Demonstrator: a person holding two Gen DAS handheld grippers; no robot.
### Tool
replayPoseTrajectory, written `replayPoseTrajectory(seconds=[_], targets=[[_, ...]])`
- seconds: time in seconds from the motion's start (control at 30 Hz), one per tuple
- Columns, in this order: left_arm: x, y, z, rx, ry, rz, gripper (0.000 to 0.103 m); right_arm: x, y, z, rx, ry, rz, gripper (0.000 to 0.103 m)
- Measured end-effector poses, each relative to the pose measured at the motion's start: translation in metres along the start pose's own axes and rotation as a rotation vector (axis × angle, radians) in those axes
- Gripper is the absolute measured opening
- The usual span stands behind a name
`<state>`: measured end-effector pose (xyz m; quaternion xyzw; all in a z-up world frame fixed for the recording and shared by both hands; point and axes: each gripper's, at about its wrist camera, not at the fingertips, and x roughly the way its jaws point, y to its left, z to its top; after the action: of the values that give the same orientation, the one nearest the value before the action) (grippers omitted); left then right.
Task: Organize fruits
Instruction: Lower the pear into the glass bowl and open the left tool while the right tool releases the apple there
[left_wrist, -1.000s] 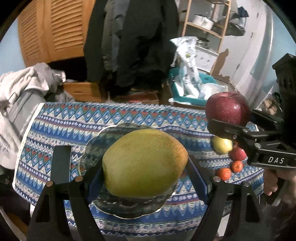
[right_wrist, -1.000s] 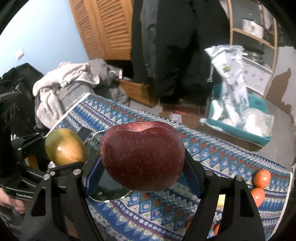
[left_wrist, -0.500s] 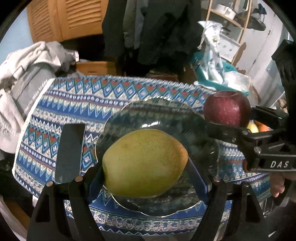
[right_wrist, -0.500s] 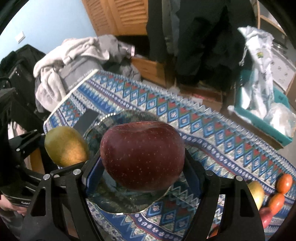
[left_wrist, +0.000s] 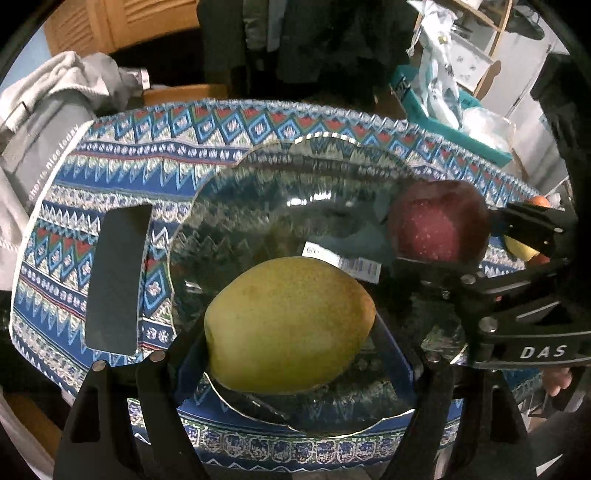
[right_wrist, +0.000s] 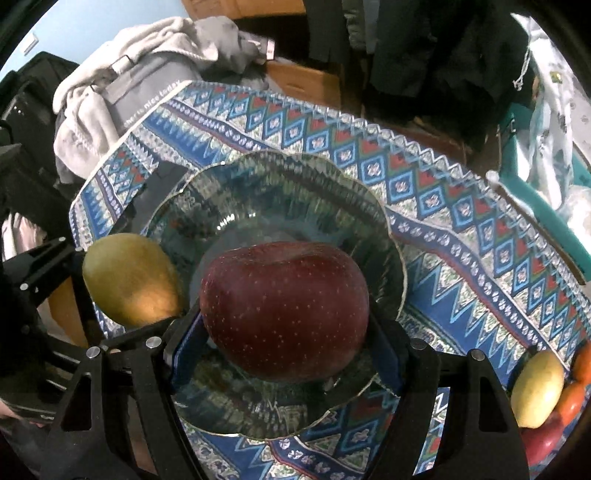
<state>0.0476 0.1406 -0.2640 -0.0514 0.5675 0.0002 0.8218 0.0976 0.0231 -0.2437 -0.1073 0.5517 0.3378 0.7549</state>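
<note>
The bottom of the mango (left_wrist: 290, 325) is hidden behind the left gripper (left_wrist: 291, 354), and the bottom of the apple (right_wrist: 284, 310) is hidden behind the right gripper (right_wrist: 284, 350). So you cannot tell if either fruit touches the bowl (left_wrist: 295, 184). At the right edge of the right view, a yellow fruit (right_wrist: 537, 387) and some orange fruits (right_wrist: 570, 400) are cut off and hard to make out.

The mango lies on its side, long way left to right across the left gripper, and its fatter end is on the left. The apple has its top dip facing up and away.

Both grippers point steeply down over the glass bowl on the cloth (left_wrist: 147, 155). The left gripper squeezes the mango between its 2 fingers. The right gripper squeezes the apple the same way. The mango is over the near side of the bowl. The apple is over the right part. A flat black thing (left_wrist: 114, 277) lies on the cloth just left of the bowl. A bit of a hand (left_wrist: 557, 380) shows under the right gripper.
</note>
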Motion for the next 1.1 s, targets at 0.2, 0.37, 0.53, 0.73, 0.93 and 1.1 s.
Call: replayPoseTrajectory(seconds=[0.2, 0.37, 0.53, 0.73, 0.93, 1.1], targets=[[0.015, -0.002, -0.003, 0.008, 0.043, 0.009, 0.084, 0.015, -0.005, -0.004, 0.022, 0.041, 0.003, 0.078], [0.022, -0.002, -0.004, 0.000, 0.080, -0.002, 0.084, 0.022, -0.004, -0.006, 0.015, 0.060, 0.004, 0.078], [0.033, -0.003, -0.008, 0.004, 0.134, 0.006, 0.084, 0.027, -0.002, -0.007, 0.015, 0.083, 0.010, 0.078], [0.030, -0.007, -0.008, 0.036, 0.107, 0.051, 0.084, 0.027, 0.000, -0.008, 0.002, 0.069, 0.013, 0.080], [0.021, -0.006, -0.009, 0.028, 0.094, 0.065, 0.086, 0.019, -0.007, -0.007, 0.033, 0.044, 0.036, 0.080], [0.010, -0.007, -0.008, 0.026, 0.081, 0.056, 0.086, 0.001, -0.010, -0.005, 0.062, -0.010, 0.051, 0.080]])
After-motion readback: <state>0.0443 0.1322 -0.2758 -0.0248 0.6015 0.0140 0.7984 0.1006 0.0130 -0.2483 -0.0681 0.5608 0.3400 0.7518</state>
